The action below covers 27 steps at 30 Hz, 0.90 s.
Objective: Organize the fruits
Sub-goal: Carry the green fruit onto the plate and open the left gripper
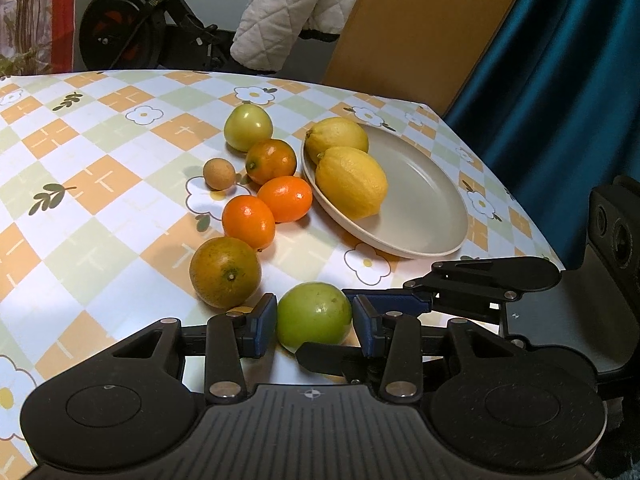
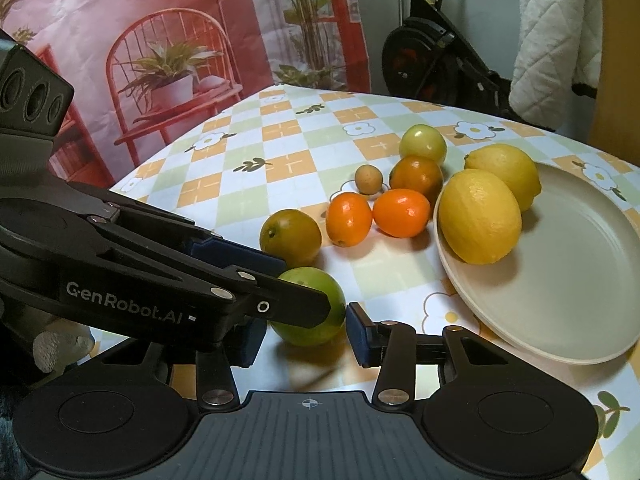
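Note:
A green round fruit [image 1: 314, 316] [image 2: 312, 280] lies on the checked tablecloth near the front edge. My left gripper [image 1: 314, 320] [image 2: 306, 286] is shut on it, a blue pad on each side. My right gripper [image 2: 306, 338] [image 1: 324, 324] crosses it at an angle and is shut on the same fruit. Its left pad is partly hidden behind the left gripper's finger. A beige plate [image 1: 424, 208] [image 2: 560, 280] holds two lemons [image 1: 352, 184] [image 2: 480, 216]. Two small bright oranges [image 1: 249, 220] [image 2: 348, 218] lie beside the plate.
Also on the cloth are a dark green-orange fruit [image 1: 225, 272], a second one [image 1: 271, 161], another green fruit [image 1: 248, 127] and a small brown ball-shaped fruit [image 1: 219, 174]. An exercise bike [image 1: 120, 32], a white quilted cloth [image 1: 288, 12] and a teal curtain [image 1: 560, 80] stand beyond the table's far edge.

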Each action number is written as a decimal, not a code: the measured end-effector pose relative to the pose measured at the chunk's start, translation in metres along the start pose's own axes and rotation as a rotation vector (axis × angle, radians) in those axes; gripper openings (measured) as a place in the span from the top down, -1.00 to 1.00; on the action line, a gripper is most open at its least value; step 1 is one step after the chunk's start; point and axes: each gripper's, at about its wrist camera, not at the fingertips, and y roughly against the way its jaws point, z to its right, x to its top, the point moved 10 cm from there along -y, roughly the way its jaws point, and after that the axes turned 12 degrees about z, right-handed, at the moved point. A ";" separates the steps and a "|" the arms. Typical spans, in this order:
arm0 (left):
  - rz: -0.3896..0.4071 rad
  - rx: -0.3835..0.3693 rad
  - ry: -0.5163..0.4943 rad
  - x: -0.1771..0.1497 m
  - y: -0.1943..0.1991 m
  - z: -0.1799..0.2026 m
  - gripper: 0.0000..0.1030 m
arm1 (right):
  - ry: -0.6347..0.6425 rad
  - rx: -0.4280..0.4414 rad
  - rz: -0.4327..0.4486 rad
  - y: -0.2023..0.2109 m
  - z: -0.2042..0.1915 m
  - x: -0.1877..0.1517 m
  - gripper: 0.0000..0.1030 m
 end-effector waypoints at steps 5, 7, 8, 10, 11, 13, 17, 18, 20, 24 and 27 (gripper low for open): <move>0.009 -0.006 -0.014 0.006 -0.001 0.005 0.15 | -0.008 -0.016 0.017 0.004 0.004 0.003 0.23; 0.014 -0.014 -0.026 0.010 -0.002 0.008 0.15 | -0.010 -0.026 0.031 0.006 0.007 0.006 0.23; 0.015 -0.017 -0.031 0.012 -0.003 0.010 0.15 | -0.012 -0.030 0.036 0.007 0.009 0.007 0.23; 0.020 -0.023 -0.046 0.017 -0.005 0.014 0.15 | -0.015 -0.041 0.050 0.009 0.013 0.011 0.23; 0.022 -0.025 -0.056 0.019 -0.006 0.017 0.15 | -0.017 -0.047 0.057 0.010 0.015 0.012 0.23; 0.026 -0.030 -0.072 0.025 -0.009 0.023 0.15 | -0.021 -0.060 0.072 0.013 0.021 0.016 0.23; 0.037 -0.040 -0.099 0.038 -0.015 0.036 0.15 | -0.024 -0.088 0.106 0.020 0.035 0.025 0.23; 0.038 -0.044 -0.104 0.041 -0.016 0.039 0.15 | -0.026 -0.094 0.114 0.022 0.038 0.027 0.23; 0.044 -0.053 -0.114 0.048 -0.019 0.046 0.15 | -0.031 -0.107 0.131 0.026 0.045 0.031 0.23; 0.044 -0.073 -0.127 0.057 -0.027 0.061 0.15 | -0.036 -0.133 0.153 0.034 0.059 0.034 0.23; 0.041 -0.091 -0.139 0.060 -0.036 0.071 0.15 | -0.048 -0.158 0.162 0.038 0.072 0.034 0.23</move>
